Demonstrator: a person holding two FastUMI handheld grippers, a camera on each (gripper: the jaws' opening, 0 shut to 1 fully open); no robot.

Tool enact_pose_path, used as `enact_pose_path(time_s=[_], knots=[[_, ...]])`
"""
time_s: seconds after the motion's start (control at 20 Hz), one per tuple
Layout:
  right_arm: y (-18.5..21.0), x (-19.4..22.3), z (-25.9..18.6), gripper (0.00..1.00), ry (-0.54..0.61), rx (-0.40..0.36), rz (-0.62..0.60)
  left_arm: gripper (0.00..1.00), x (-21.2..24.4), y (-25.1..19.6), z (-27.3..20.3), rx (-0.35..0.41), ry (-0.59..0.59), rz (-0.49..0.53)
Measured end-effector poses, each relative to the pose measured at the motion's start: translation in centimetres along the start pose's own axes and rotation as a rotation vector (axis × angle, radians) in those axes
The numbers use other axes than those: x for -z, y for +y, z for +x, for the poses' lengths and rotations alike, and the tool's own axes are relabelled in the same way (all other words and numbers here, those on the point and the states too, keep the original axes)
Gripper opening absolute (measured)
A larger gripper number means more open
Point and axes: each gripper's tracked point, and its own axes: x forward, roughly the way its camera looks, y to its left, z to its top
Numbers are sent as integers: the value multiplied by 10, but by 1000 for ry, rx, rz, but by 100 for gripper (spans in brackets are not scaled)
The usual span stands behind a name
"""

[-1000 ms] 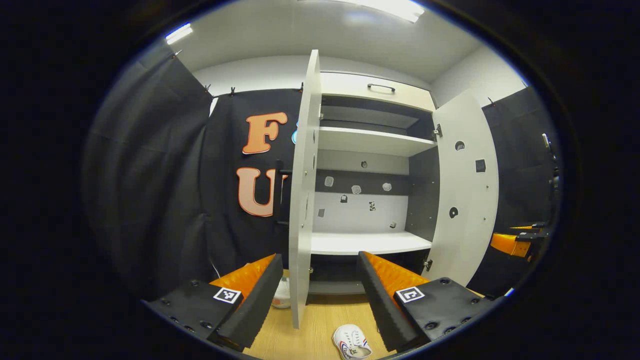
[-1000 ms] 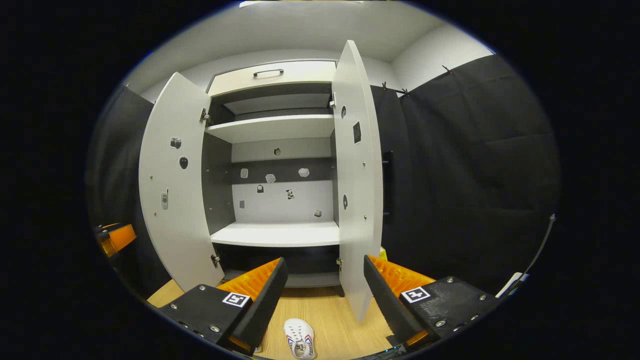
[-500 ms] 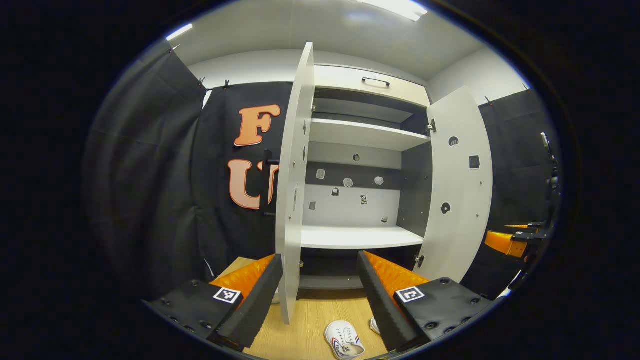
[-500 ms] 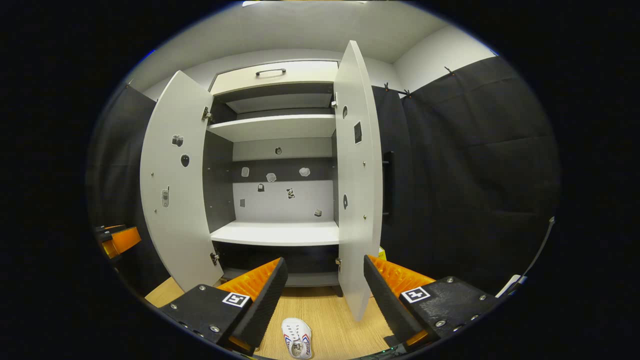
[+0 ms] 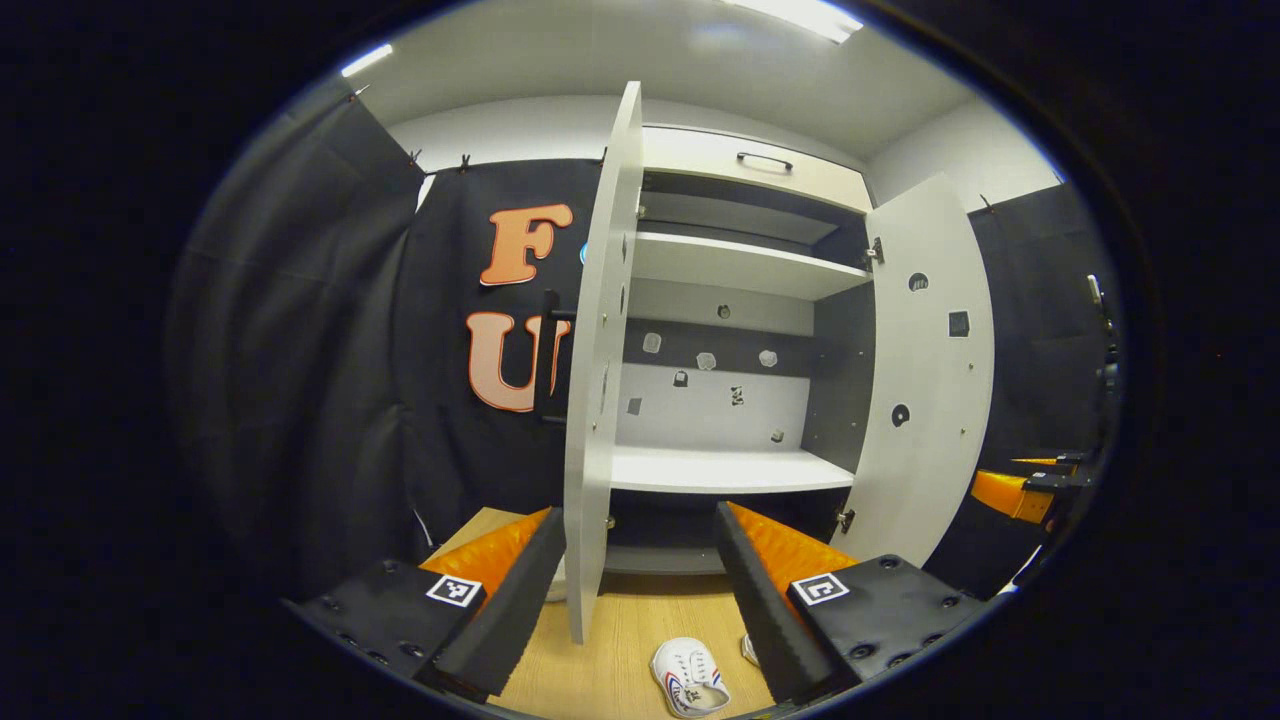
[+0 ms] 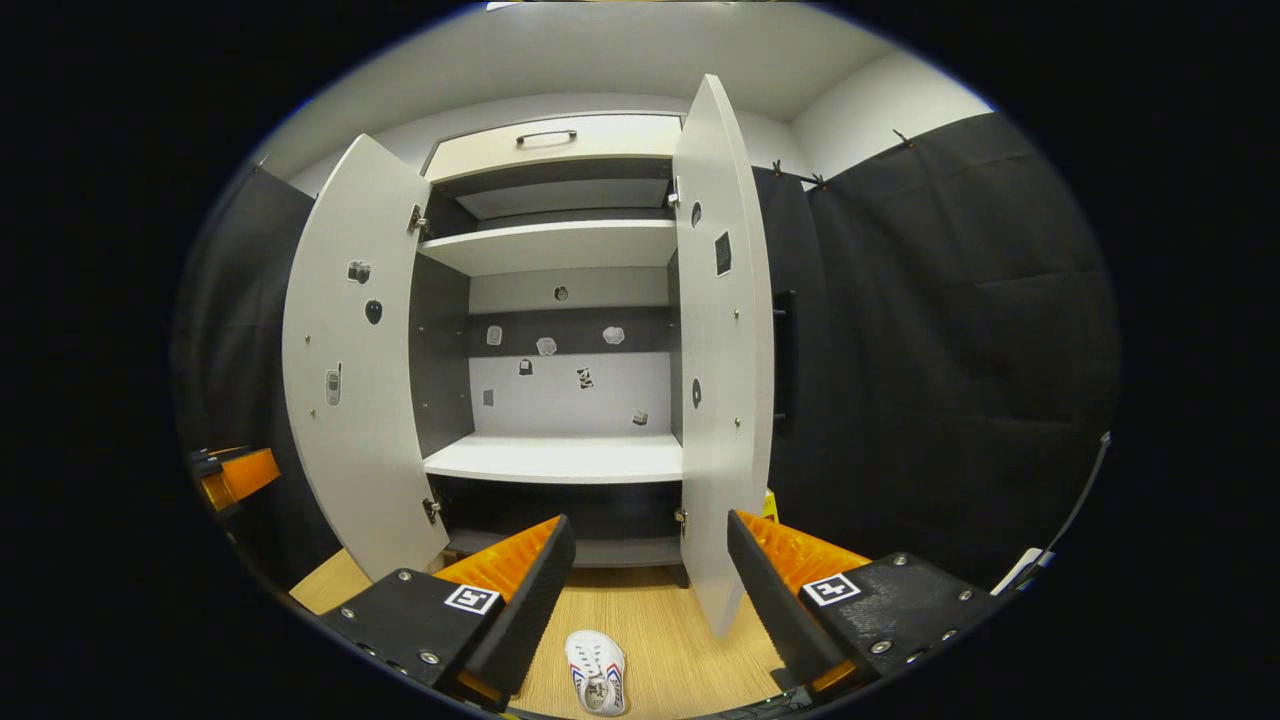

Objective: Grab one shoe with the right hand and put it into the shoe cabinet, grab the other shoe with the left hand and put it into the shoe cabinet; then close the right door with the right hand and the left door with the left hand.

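A white shoe cabinet [image 5: 730, 470] stands with both doors swung wide; its shelves hold nothing. In the left gripper view a white shoe with red and blue stripes [image 5: 688, 678] lies on the wooden floor below my open left gripper [image 5: 640, 580], and the edge of a second shoe [image 5: 748, 650] peeks out beside the right finger. The left door [image 5: 598, 380] stands edge-on just ahead. In the right gripper view my right gripper [image 6: 650, 590] is open above a white shoe [image 6: 596, 672]. The right door [image 6: 722, 360] hangs ahead of it.
Black cloth walls close in on both sides. The other gripper's orange part shows at the far right [image 5: 1020, 490] of the left gripper view and at the far left [image 6: 235, 475] of the right gripper view. A closed drawer with a handle [image 6: 545, 137] tops the cabinet.
Both views have shifted slightly against the cabinet as the hands drift; the shoes stay on the floor and both grippers remain open.
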Motion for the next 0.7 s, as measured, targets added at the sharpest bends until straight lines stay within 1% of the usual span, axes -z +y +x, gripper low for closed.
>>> enact_pose_path(time_s=[0.05,0.1,0.15,0.3,0.35,0.4,0.45,0.5,0.65,0.7], knots=[[0,2,0,94,2,0,0,94,0,0,0,-1,0,-4],[1,4,1,94,5,0,0,94,-1,-1,0,0,0,-8],[2,5,2,94,9,-1,0,97,-1,-1,0,0,0,-10],[0,15,5,94,25,8,-8,97,-2,-5,0,7,-2,1],[0,20,7,94,31,10,-14,99,0,-6,0,10,2,4],[1,26,8,94,40,12,-19,99,0,-6,0,13,4,5],[2,33,10,94,51,10,-23,94,2,-7,0,13,7,6],[4,42,11,94,67,3,-29,97,2,-7,0,12,9,5],[7,78,21,94,124,-11,-38,97,2,-4,0,9,12,-5],[7,95,24,94,154,-10,-39,94,3,-4,0,7,12,-6]])
